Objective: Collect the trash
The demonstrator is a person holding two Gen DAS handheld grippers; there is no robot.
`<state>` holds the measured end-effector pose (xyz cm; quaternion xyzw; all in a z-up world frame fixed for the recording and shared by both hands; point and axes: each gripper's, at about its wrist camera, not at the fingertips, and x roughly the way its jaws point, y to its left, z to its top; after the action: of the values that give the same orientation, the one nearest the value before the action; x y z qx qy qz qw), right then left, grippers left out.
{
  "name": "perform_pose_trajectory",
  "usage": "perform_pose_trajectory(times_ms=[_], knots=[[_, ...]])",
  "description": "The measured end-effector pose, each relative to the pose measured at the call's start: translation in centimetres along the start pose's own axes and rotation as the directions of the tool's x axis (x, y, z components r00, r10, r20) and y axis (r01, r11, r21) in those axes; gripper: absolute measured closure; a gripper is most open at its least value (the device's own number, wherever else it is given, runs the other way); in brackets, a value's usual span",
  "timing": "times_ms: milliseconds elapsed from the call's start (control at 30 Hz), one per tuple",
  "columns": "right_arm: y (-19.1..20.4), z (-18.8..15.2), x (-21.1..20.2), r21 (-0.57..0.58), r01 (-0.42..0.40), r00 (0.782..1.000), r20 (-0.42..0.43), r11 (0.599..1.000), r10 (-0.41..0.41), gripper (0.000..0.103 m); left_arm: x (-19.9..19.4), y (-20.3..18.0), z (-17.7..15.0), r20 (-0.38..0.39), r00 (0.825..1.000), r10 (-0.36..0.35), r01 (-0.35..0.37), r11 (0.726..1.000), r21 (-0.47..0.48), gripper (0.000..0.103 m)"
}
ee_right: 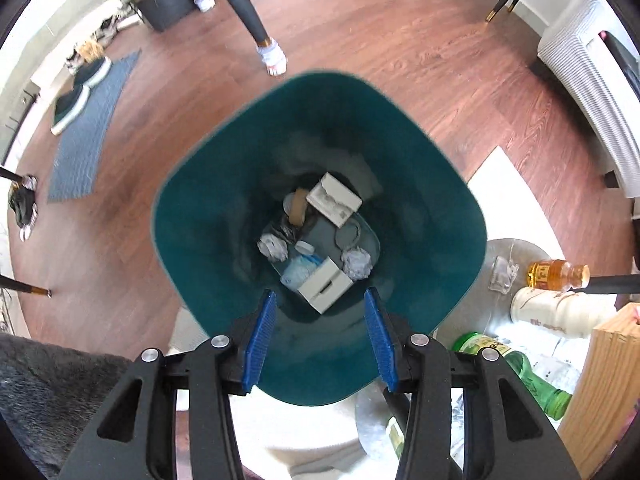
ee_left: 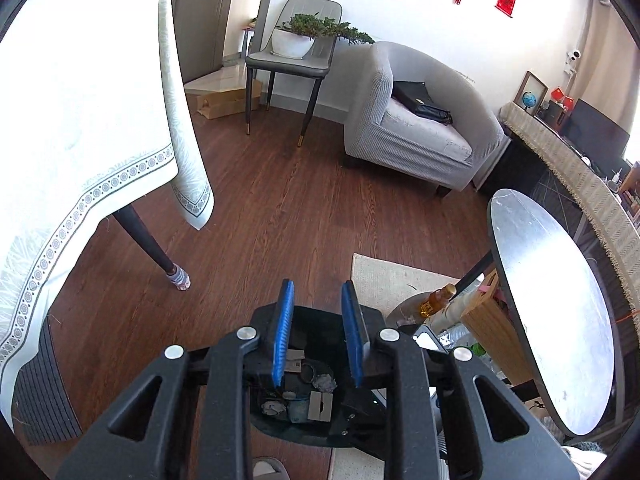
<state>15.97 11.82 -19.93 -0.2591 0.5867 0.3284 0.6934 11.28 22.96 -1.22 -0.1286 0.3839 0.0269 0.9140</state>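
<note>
My right gripper points straight down over a teal bin and stands open, with nothing between its blue pads. At the bin's bottom lie two white boxes, two crumpled paper balls, a brown tape roll and a bluish wrapper. In the left wrist view the same bin looks dark and sits below my left gripper. That gripper is tilted downward, its jaws a little apart and empty. A paper ball and a box show inside.
Beside the bin, under a round grey table, lie a yellow drink bottle, a white bottle, a green bottle and a wooden box. A cloth-covered table, a grey armchair and a chair with a plant stand around the wood floor.
</note>
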Motion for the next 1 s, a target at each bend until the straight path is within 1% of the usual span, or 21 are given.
perform_pose_trajectory(times_ms=[133, 333, 400, 500, 600, 733, 800, 867, 900, 933, 967, 1000], knots=[[0.3, 0.0, -3.3, -0.002, -0.005, 0.996, 0.085, 1.0, 0.005, 0.06, -1.0, -0.6, 0.4, 0.038, 0.999, -0.009, 0.009, 1.0, 0.002, 0.077], [0.9, -0.4, -8.6, -0.017, 0.0, 0.979, 0.202, 1.0, 0.004, 0.061, -1.8, -1.5, 0.8, 0.069, 0.998, -0.006, 0.006, 1.0, 0.01, 0.075], [0.9, -0.5, -9.9, -0.018, 0.001, 0.973, 0.232, 1.0, 0.003, 0.063, -2.2, -1.8, 0.8, 0.082, 0.997, -0.007, 0.006, 1.0, 0.015, 0.075], [0.7, -1.0, -12.4, -0.011, 0.011, 0.957, 0.29, 1.0, -0.008, 0.065, -3.0, -2.2, 0.8, 0.104, 0.995, -0.013, 0.01, 0.999, 0.031, 0.07], [-0.1, -1.9, -14.8, 0.013, 0.018, 0.937, 0.349, 1.0, -0.021, 0.065, -3.5, -3.1, 0.6, 0.115, 0.993, -0.003, -0.003, 0.998, 0.058, 0.068], [-1.9, -4.0, -17.8, 0.077, 0.017, 0.907, 0.419, 0.997, -0.048, 0.065, -3.8, -4.4, -0.2, 0.118, 0.993, 0.004, -0.014, 0.996, 0.09, 0.064], [-2.7, -5.3, -19.0, 0.107, 0.038, 0.893, 0.442, 0.994, -0.081, 0.065, -3.9, -4.9, -0.5, 0.119, 0.993, -0.004, -0.008, 0.995, 0.097, 0.062], [-3.7, -6.8, -20.3, 0.148, 0.065, 0.877, 0.463, 0.987, -0.127, 0.065, -4.0, -5.5, -0.8, 0.122, 0.992, -0.008, -0.005, 0.994, 0.105, 0.057], [-4.2, -7.6, -21.0, 0.165, 0.067, 0.87, 0.473, 0.984, -0.139, 0.065, -4.2, -5.8, -0.9, 0.13, 0.991, -0.011, -0.003, 0.994, 0.108, 0.052], [-4.8, -8.4, -21.8, 0.187, 0.067, 0.859, 0.49, 0.98, -0.153, 0.065, -4.4, -6.2, -1.2, 0.139, 0.99, -0.012, -0.004, 0.994, 0.111, 0.045], [-5.5, -9.3, -22.5, 0.212, 0.068, 0.847, 0.504, 0.975, -0.169, 0.065, -4.6, -6.5, -1.5, 0.147, 0.989, -0.01, -0.007, 0.993, 0.114, 0.042], [-6.1, -10.2, -23.0, 0.236, 0.07, 0.838, 0.513, 0.969, -0.185, 0.065, -4.8, -6.7, -1.9, 0.156, 0.988, -0.007, -0.012, 0.993, 0.115, 0.036]])
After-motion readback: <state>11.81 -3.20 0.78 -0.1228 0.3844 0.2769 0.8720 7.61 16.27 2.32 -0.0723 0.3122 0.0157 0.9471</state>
